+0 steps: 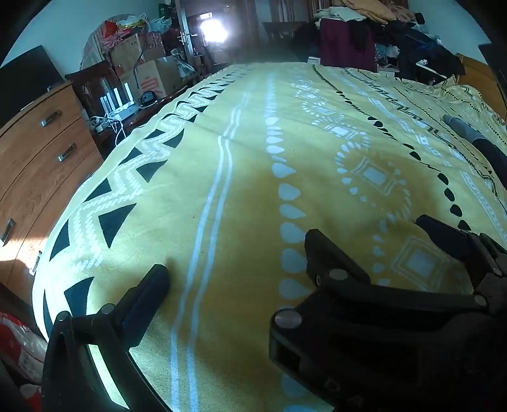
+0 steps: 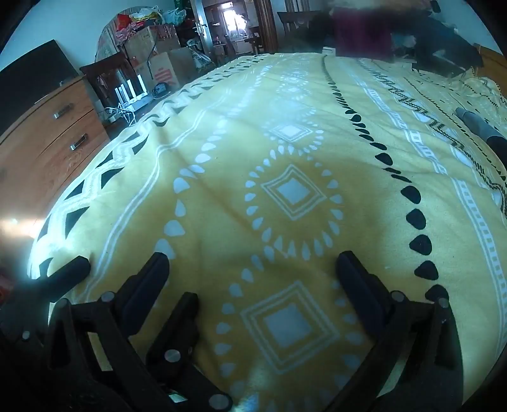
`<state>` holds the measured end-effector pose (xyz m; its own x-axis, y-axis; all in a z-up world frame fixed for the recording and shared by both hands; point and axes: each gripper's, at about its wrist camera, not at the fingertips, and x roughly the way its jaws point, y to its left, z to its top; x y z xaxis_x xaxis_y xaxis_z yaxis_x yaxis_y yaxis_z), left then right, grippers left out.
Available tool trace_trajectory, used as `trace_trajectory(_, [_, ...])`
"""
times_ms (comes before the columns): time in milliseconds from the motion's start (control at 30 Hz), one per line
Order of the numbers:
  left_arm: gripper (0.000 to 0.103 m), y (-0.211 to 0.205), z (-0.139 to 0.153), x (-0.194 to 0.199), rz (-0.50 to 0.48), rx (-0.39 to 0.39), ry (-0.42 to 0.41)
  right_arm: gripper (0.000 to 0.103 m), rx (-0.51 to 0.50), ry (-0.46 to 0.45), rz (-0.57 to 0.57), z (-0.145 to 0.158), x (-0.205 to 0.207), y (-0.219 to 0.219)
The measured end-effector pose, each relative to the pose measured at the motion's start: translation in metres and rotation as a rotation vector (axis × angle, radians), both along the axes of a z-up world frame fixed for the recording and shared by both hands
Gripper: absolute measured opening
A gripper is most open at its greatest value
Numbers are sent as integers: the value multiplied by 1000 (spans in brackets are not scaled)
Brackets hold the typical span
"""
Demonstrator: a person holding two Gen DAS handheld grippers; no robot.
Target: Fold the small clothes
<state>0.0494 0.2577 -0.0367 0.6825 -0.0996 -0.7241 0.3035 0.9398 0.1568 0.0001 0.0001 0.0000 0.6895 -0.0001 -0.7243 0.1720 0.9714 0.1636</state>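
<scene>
Both claws are hovering low over the yellow patterned bedspread [image 2: 221, 152], left claw [image 1: 234, 253] and right claw [image 2: 252, 263] gaping wide, gripping nothing. No small garment is showing here, so folding apparently has not begun; only distant piled clothes [image 1: 358, 12].

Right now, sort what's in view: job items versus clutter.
For the job:
- left gripper, open
- right gripper, open
- yellow blanket as folding surface
- grey garment at far right, possibly

Lying about:
- wooden dresser
- cardboard boxes
- clothes pile
</scene>
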Motion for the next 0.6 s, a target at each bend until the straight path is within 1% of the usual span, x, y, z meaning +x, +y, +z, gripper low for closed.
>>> trace_trajectory(600, [103,-1,-1,1,0,1,0,103,0,-1,1,0,0,0])
